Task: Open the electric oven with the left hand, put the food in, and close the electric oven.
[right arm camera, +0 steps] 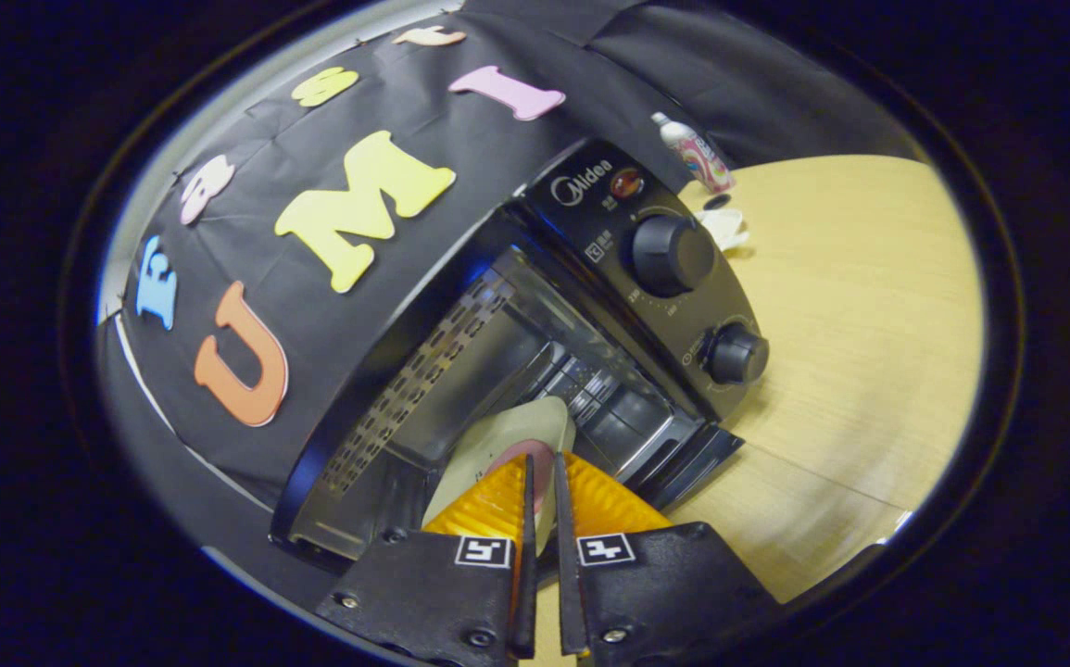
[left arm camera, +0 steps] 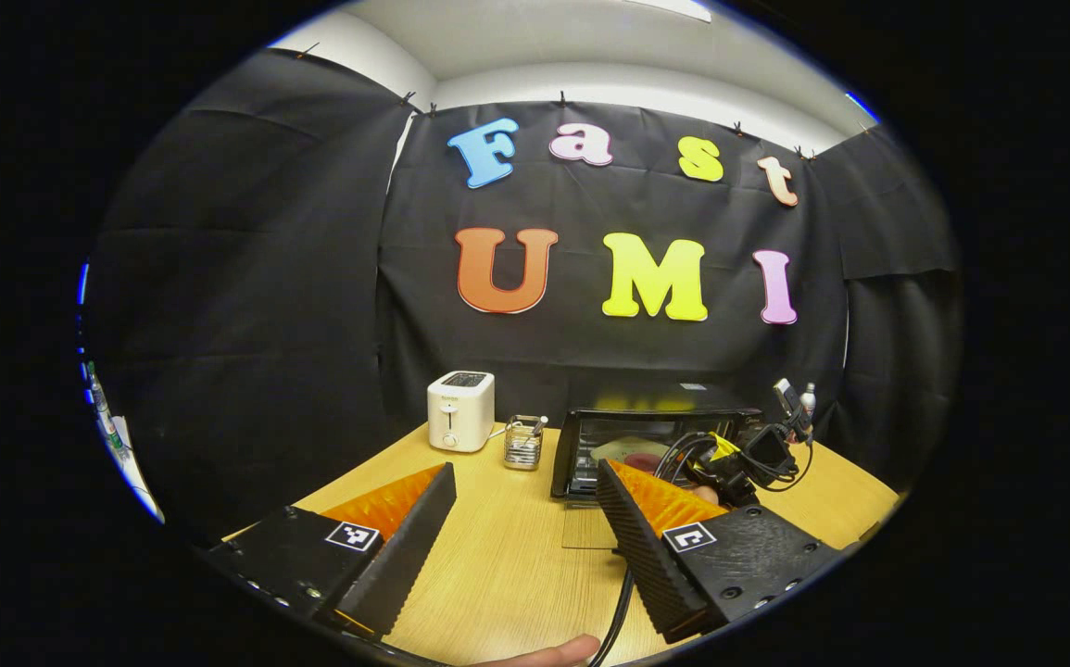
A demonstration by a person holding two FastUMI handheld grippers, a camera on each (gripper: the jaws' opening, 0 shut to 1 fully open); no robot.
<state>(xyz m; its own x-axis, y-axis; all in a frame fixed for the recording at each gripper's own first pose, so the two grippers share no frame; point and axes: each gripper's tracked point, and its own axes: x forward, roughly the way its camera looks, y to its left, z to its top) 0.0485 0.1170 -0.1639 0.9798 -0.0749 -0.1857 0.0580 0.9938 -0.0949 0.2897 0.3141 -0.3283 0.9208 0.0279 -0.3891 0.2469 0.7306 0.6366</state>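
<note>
Fingers on our left gripper are standing wide apart with nothing between them, hovering above the wooden counter on the near side of the scene. Going left to right in the left gripper view, we are seeing a white toaster at the far left of the counter, then a small clear container just beside it holding something we cannot make out, then the electric oven farther right against the wall, its glass door lying down flat toward us. Right of the oven's front, our right gripper with its tangle of cables is reaching into the opening, partly hidden behind our left gripper's own right finger. A fingertip is showing at the bottom edge.

In the right gripper view, we are looking tilted into the oven's open cavity. Our right gripper is holding its fingers nearly together, pinching the near edge of a pale plate that is carrying a pinkish piece of food; the plate is sitting just inside the oven's mouth. To the right, two black knobs are standing on the control panel, and beyond them a small bottle and a white object are resting on the counter.
</note>
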